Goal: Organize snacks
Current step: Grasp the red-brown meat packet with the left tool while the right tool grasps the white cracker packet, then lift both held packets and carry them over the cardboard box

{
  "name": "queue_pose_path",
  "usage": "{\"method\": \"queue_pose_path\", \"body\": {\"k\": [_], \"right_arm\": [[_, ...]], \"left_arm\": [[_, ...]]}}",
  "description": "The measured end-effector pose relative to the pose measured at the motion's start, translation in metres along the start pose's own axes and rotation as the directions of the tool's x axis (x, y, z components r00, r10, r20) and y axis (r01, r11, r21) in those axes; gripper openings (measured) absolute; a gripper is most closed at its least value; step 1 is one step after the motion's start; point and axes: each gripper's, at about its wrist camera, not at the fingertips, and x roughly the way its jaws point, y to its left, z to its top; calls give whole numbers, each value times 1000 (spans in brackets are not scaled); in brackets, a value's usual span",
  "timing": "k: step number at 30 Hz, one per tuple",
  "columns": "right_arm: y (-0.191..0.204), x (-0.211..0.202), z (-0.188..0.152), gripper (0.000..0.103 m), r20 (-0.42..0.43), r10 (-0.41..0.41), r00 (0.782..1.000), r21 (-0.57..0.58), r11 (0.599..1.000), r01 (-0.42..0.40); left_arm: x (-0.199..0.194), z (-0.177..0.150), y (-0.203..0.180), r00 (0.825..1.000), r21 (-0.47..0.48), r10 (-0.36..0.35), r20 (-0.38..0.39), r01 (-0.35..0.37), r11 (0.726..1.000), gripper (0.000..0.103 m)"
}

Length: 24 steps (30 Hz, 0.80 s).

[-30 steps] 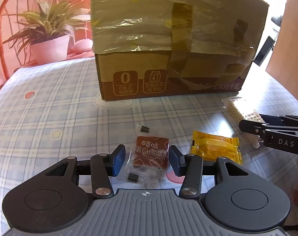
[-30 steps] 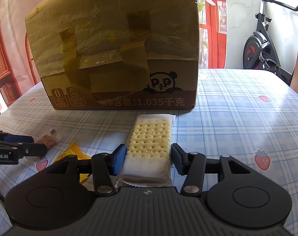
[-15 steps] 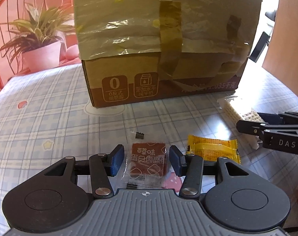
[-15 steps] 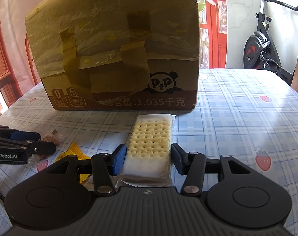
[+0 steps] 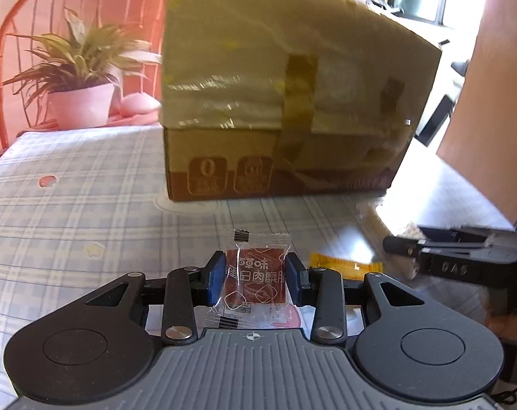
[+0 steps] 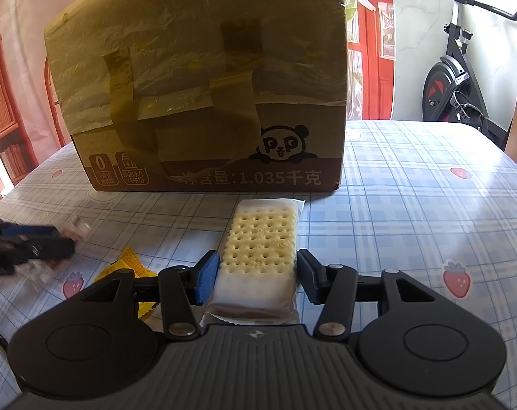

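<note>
A brown meat-snack packet in clear wrap sits between the closing jaws of the left gripper, whose blue pads press its edges, in front of the taped cardboard box on the checked tablecloth. Just to the packet's right a yellow snack packet lies flat. Further right along the box's front, the right gripper stands at a middling width around a wrapped cracker pack, its pads at the pack's sides; whether they press it cannot be told. A potted plant stands behind the box's left corner.
</note>
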Motion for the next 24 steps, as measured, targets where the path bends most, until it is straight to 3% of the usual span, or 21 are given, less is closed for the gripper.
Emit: {"method": "queue_pose_path", "body": {"k": [11,20,24], "right_arm": [[-2,-7,2,51,3,12,1000,10,1000,-12],[-3,-45,2,50,47,49,998,42,998,-51],[-1,-48,-5,50,10,26,1000,16,1000,-26]], "left_arm": [[-24,11,12,999,-59,7,51,-4,998,40],[-34,18,13,996,-79,-32,86,39,996,40],[-37,15,11,995,-79,-48,90,55,995,40]]}}
